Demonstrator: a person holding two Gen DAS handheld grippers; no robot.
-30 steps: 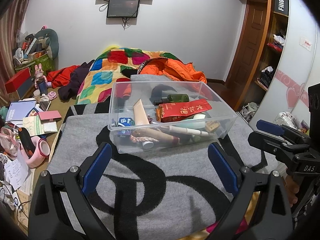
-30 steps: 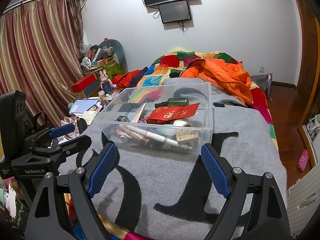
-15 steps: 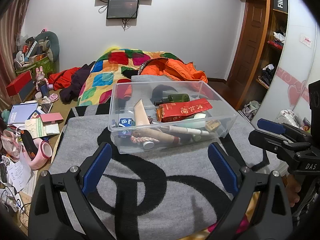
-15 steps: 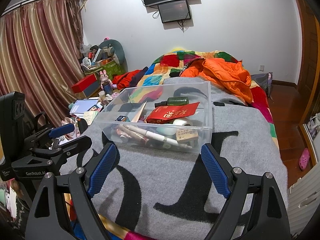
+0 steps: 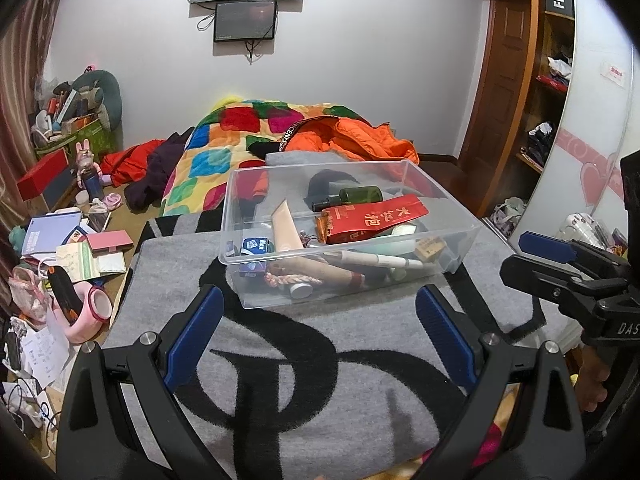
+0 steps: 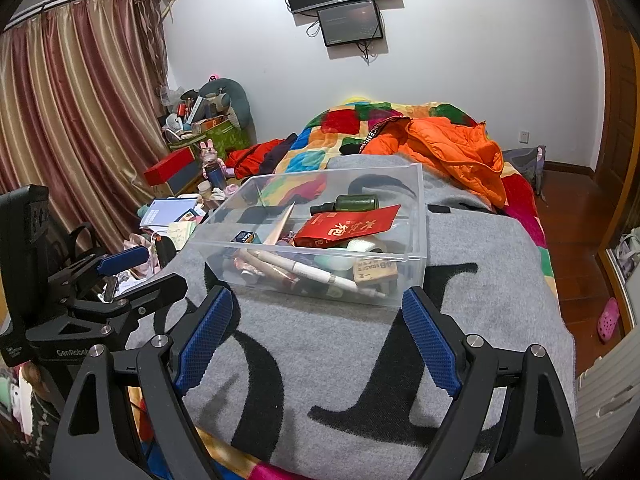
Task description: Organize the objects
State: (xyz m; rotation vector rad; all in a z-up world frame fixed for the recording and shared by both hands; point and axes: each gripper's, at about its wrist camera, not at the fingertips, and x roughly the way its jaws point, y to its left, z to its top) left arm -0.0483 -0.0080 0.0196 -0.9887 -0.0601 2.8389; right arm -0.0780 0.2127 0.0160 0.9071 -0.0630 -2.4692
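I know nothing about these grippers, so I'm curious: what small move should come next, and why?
Probably ease the right gripper forward toward the bin. Both grippers are open and empty, short of the bin, and its jumbled items, like the red packet, lie untouched.

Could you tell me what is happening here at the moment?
A person holds a two-finger gripper in each hand in front of a clear plastic bin that sits on a grey blanket on the bed. The left gripper and the right gripper are both open and empty, short of the bin. The bin holds a jumble: a red packet, a green bottle, a beige tube, a white pen. Nothing is gripped at this moment.
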